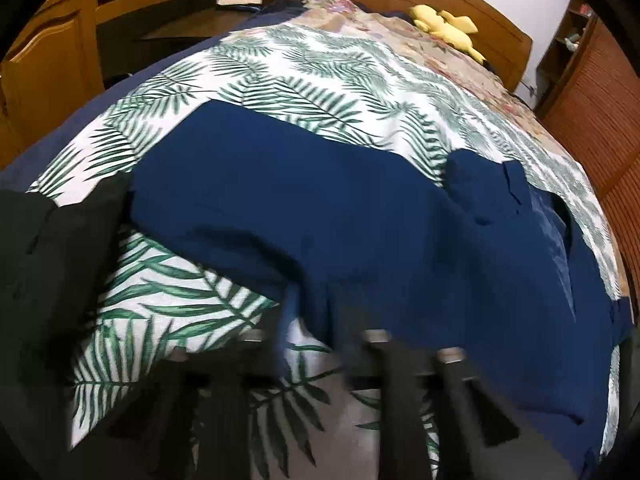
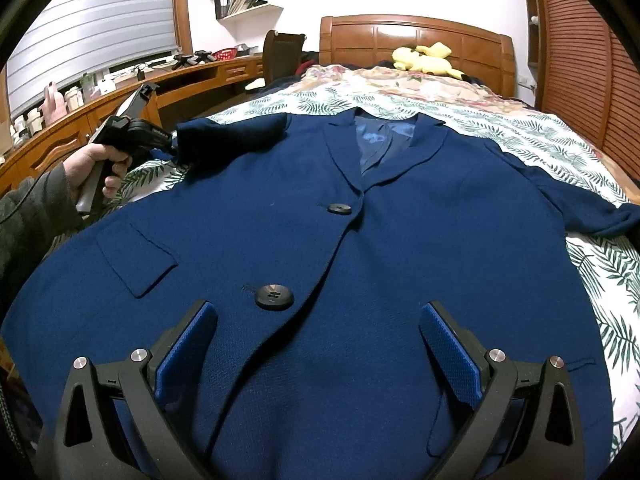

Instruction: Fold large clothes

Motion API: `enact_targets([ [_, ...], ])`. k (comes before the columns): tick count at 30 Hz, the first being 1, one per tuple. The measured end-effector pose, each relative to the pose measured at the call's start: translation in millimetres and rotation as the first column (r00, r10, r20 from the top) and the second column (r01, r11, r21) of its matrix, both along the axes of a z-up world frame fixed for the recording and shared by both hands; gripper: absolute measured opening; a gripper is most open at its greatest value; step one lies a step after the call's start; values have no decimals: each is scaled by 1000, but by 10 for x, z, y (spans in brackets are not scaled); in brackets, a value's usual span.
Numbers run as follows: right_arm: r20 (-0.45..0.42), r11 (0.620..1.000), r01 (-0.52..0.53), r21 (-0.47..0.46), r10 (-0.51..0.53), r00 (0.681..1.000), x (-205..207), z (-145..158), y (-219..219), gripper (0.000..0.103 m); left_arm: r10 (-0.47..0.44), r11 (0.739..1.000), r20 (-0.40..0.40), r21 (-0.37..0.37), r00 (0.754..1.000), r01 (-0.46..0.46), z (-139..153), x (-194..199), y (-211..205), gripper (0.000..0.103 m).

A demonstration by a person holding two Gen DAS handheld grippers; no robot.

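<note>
A navy blue blazer [image 2: 320,240] lies face up on the leaf-print bedspread [image 2: 480,120], with two black buttons [image 2: 274,297] down its front. Its left sleeve [image 2: 232,136] is folded in over the shoulder, its end at my left gripper [image 2: 168,140], which a hand holds at the left. In the left wrist view the blazer [image 1: 320,208] stretches across the bedspread [image 1: 280,68]; the left gripper [image 1: 316,340] is blurred at the bottom, with blue cloth between its fingers. My right gripper [image 2: 318,316] hovers open over the blazer's lower front.
A yellow plush toy [image 2: 424,60] lies by the wooden headboard [image 2: 416,40]. A wooden desk [image 2: 120,100] with bottles runs along the left. A slatted wardrobe [image 2: 580,60] stands at the right. A chair [image 2: 282,52] is by the bed's far left corner.
</note>
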State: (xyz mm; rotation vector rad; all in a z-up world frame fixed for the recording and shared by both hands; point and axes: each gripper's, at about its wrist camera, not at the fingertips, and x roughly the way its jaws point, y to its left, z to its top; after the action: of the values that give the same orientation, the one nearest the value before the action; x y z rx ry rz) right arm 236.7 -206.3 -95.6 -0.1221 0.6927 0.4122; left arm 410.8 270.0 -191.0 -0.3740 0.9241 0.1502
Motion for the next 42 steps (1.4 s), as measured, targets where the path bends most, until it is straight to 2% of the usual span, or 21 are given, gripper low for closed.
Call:
enact_targets([
  [1, 1, 1000, 0, -1, 0, 1000, 0, -1, 3, 101, 5, 1000, 3, 21, 1000, -5, 46, -9, -28, 3],
  [3, 2, 1000, 3, -4, -3, 1000, 1, -4, 5, 101, -1, 996, 34, 92, 999, -2, 234, -82, -160, 2],
  [9, 7, 1000, 19, -11, -19, 1000, -40, 45, -7, 101, -88, 982, 151, 178, 985, 61, 1024, -388, -623, 2],
  [12, 6, 999, 28, 19, -28, 1000, -164, 149, -105, 101, -138, 970, 180, 225, 974, 96, 1368, -533, -894, 2],
  [16, 6, 996, 58, 61, -58, 998, -411, 264, -375, 101, -204, 946, 197, 291, 959, 142, 1681, -674, -1246, 2],
  [20, 31, 992, 100, 72, -103, 994, -684, 352, -660, 102, -247, 929, 193, 325, 950, 175, 1823, -775, -1567, 2],
  [25, 47, 985, 152, 77, -155, 987, -960, 389, -987, 102, -284, 913, 180, 351, 942, 209, 1824, -866, -1902, 2],
  [31, 41, 982, 173, 74, -177, 983, -1161, 398, -1120, 102, -307, 915, 164, 322, 937, 243, 1699, -1025, -2202, 2],
  [33, 36, 984, 167, 66, -170, 985, -1179, 414, -1100, 102, -314, 916, 158, 310, 936, 255, 1616, -1128, -2247, 9],
  [34, 36, 985, 162, 60, -164, 986, -1192, 435, -1093, 102, -320, 916, 161, 306, 934, 261, 1590, -1184, -2277, 20],
  [35, 27, 987, 158, 40, -159, 987, -1210, 453, -1080, 101, -329, 913, 170, 308, 929, 267, 1572, -1257, -2304, 36],
  [36, 29, 988, 150, 36, -151, 988, -1212, 472, -1080, 102, -340, 908, 185, 322, 922, 270, 1540, -1373, -2322, 44],
  [38, 37, 991, 135, 24, -136, 990, -1211, 499, -1011, 102, -349, 902, 205, 336, 914, 270, 1506, -1526, -2351, 73],
  [42, 47, 994, 105, 16, -106, 993, -1141, 544, -854, 101, -344, 917, 263, 300, 901, 262, 1488, -1910, -2258, 75],
])
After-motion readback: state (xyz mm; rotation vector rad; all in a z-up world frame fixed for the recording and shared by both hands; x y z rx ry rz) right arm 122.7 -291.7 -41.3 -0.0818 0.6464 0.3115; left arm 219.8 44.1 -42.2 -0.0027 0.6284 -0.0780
